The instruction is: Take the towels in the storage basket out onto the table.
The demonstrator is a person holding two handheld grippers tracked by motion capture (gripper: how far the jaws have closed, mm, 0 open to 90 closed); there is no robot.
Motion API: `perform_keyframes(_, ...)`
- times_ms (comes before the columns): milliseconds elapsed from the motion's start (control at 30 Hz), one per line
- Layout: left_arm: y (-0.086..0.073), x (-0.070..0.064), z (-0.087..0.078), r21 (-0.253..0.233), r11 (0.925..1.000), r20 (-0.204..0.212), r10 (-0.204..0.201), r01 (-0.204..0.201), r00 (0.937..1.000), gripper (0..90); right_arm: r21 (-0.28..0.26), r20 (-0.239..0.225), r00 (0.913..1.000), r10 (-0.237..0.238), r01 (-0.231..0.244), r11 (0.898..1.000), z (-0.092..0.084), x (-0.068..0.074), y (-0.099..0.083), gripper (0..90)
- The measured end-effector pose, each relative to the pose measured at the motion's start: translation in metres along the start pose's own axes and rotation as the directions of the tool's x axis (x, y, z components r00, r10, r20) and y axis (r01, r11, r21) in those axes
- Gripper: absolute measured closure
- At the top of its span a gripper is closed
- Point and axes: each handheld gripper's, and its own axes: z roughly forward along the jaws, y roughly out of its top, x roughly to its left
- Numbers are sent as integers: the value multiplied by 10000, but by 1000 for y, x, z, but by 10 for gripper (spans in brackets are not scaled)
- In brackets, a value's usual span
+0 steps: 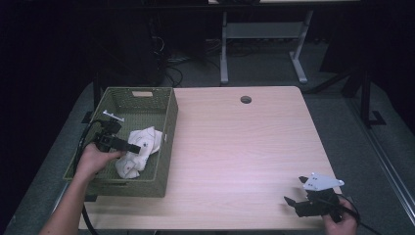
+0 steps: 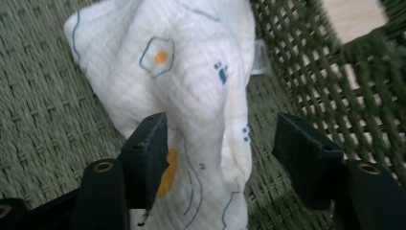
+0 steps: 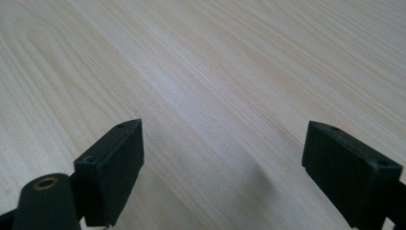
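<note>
left claw [image 2: 218, 143] is spread around the white cloth [image 2: 191, 96] in the green basket [image 1: 166, 142], not yet pinching; next, close and lift; right claw [image 3: 222, 167] spread over the tabletop [image 3: 215, 72]

The left gripper [image 1: 131, 147] reaches forward with jaws partly spread, while the right gripper [image 1: 293, 203] rests wide apart.

The cloth [image 1: 139, 149] in the basket is white, printed with thin blue outlines, small dark blue marks and orange-yellow dots like fried eggs. The basket [image 1: 166, 147] at the left is olive green in an open woven lattice, and the table [image 1: 235, 147] is pale wood with fine straight grain. Both the left gripper [image 1: 131, 146] and the right gripper [image 1: 293, 201] are black, the right one bearing a light grey plate.
</note>
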Motion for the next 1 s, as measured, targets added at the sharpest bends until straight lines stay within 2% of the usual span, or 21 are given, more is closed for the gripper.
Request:
perform_keyframes(100,1,0,6,472,9988,-203,160,-150,9997,395,17,13,10000,-40,40,10000,-1,0,0,140)
perform_keyframes(300,0,0,15,959,9951,-328,271,-239,9991,462,3,-18,10000,1,-1,10000,0,0,0,140)
perform_keyframes(367,-1,1,18,1169,9928,-406,312,-263,9987,551,2,-23,10000,-2,2,10000,0,0,0,140)
perform_keyframes(467,-1,1,18,1279,9914,-536,354,-283,9979,632,8,-10,10000,-39,39,10000,-1,0,0,140)
perform_keyframes(700,0,1,25,1653,9858,-712,405,-282,9966,644,-20,50,10000,-7,7,10000,-2,-2,-1,140)
perform_keyframes(800,-1,1,26,1747,9841,-749,451,-314,9962,674,-21,45,10000,-10,10,10000,-2,-1,-1,140)
perform_keyframes(867,-1,0,29,1823,9831,-760,334,-191,9965,711,-37,27,10000,43,-43,10000,-2,0,0,140)
perform_keyframes(933,-1,-1,31,1926,9808,-892,477,-298,9949,740,-71,19,10000,-26,26,10000,-2,0,0,140)
perform_keyframes(1000,-1,-1,32,1939,9807,-905,448,-265,9949,756,-66,32,10000,-47,47,10000,-2,1,0,140)
